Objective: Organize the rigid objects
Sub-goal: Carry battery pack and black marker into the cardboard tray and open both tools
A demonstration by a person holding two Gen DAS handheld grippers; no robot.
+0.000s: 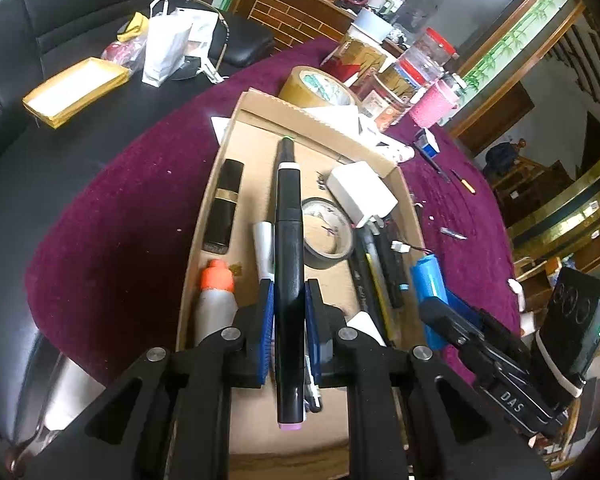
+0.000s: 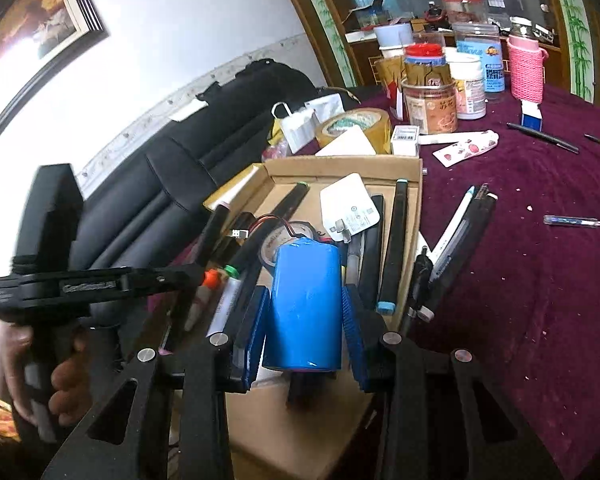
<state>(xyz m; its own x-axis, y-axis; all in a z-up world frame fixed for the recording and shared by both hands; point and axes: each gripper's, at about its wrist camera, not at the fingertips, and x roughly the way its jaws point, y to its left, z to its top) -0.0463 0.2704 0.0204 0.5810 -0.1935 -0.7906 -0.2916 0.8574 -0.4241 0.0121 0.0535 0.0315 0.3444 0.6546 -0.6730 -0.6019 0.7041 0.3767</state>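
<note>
Holding a long black marker (image 1: pixel 288 280), the left tool (image 1: pixel 290 308) is clamped on the barrel about midway along its length, both blue pads pressed against it. The marker hangs over the cardboard tray (image 1: pixel 204 216), pointing along its length, with a pale pink end cap nearest the camera. The right tool (image 2: pixel 305 320) is clamped on a blue battery pack (image 2: pixel 305 300), a squat wrapped cylinder with red and black leads running from its far end to a small white plug. It too sits over the tray, toward the near right side.

Already in the tray: a black lipstick case (image 1: pixel 224 204), an orange-capped bottle (image 1: pixel 216 300), a ring of tape (image 1: pixel 328 232), a white charger (image 1: pixel 360 192) and several pens along the right wall. Loose pens remain on the purple table (image 2: pixel 540 280) outside the tray.

Assessment: the marker is stiff, light and smooth, so it could pivot or slide if gripped near an end; the present mid-barrel hold looks sound. The battery pack is likely the heavier item, rigid but covered in slick film; it is best held across its body as now, never by the thin leads, which could snag on neighbouring items. Free space in the tray is limited, so placement wants care.
</note>
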